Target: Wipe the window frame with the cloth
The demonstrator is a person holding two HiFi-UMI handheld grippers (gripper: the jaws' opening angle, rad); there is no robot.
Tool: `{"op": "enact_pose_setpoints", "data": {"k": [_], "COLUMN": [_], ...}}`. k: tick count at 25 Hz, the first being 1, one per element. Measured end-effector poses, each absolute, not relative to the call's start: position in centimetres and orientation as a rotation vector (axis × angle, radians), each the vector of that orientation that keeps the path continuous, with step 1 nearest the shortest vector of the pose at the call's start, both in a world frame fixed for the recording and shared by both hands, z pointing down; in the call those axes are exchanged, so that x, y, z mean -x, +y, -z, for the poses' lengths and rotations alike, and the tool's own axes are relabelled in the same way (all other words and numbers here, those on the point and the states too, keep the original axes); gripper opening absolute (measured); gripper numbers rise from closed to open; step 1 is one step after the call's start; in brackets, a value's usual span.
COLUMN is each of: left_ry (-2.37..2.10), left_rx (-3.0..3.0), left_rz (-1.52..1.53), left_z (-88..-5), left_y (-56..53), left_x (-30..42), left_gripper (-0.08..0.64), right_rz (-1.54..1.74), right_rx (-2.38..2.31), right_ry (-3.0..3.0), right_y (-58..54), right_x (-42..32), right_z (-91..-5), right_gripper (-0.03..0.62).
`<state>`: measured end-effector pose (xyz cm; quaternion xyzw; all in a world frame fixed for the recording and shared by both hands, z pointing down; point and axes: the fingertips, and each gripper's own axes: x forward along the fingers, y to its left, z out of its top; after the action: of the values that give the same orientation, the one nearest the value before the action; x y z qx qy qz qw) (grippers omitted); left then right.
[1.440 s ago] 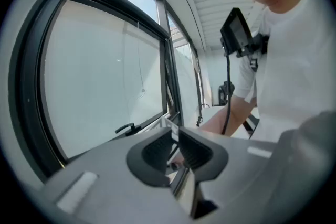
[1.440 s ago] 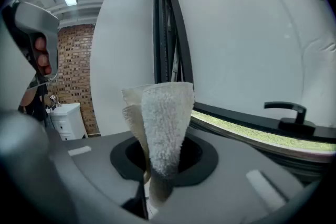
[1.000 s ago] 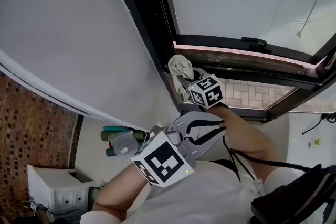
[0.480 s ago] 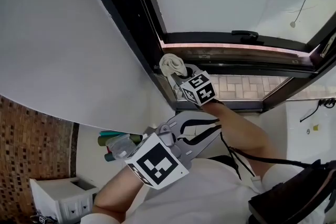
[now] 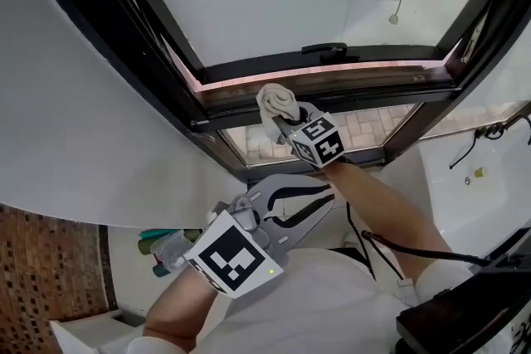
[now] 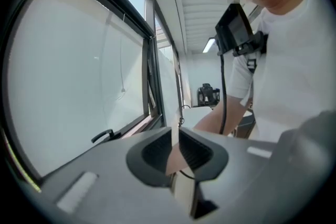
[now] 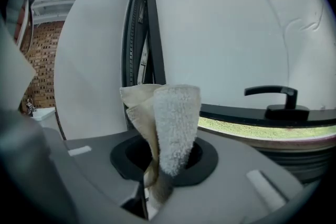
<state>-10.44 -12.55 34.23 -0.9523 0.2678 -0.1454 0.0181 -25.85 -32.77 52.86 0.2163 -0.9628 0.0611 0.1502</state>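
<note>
The beige terry cloth [image 5: 276, 102] [image 7: 176, 123] is bunched and sticks out of my right gripper [image 5: 286, 122] [image 7: 163, 157], which is shut on it. The cloth sits against the lower rail of the dark window frame [image 5: 249, 69] [image 7: 247, 112], a little right of the frame's left corner. A black window handle [image 5: 325, 50] [image 7: 273, 94] lies further along that rail. My left gripper [image 5: 328, 193] [image 6: 176, 152] hangs lower, close to the person's chest, its jaws together with nothing between them.
Frosted panes fill the frame, and a pull cord [image 5: 398, 12] hangs at the right. Bottles [image 5: 166, 249] stand below left beside a brick wall [image 5: 41, 286]. A white sill [image 5: 481, 178] with a cable lies at the right. A black camera pack [image 5: 465, 319] hangs on the person's chest.
My right gripper has carried the cloth rightward from the frame's left corner onto the lower rail. The head view has swung with it. The left gripper stays near the chest.
</note>
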Motion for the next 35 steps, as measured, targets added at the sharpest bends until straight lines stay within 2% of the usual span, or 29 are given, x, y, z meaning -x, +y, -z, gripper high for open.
{"op": "enact_pose_setpoints", "data": {"k": [18, 35], "left_ry": [0.73, 0.787], "left_rx": [2.988, 2.992], "left_rz": [0.444, 0.451], "left_z": [-33.9, -35.0], "left_y": [-15.7, -18.2], "left_x": [-2.9, -11.8], "left_gripper": [0.061, 0.061], "right_rz": [-0.16, -0.064], "right_rx": [-0.873, -1.045], "right_ry": [-2.674, -2.532], "right_y": [-41.1, -49.2], "right_x": [2.4, -20.5], "right_z": [-53.0, -53.3], "right_gripper": [0.072, 0.074]}}
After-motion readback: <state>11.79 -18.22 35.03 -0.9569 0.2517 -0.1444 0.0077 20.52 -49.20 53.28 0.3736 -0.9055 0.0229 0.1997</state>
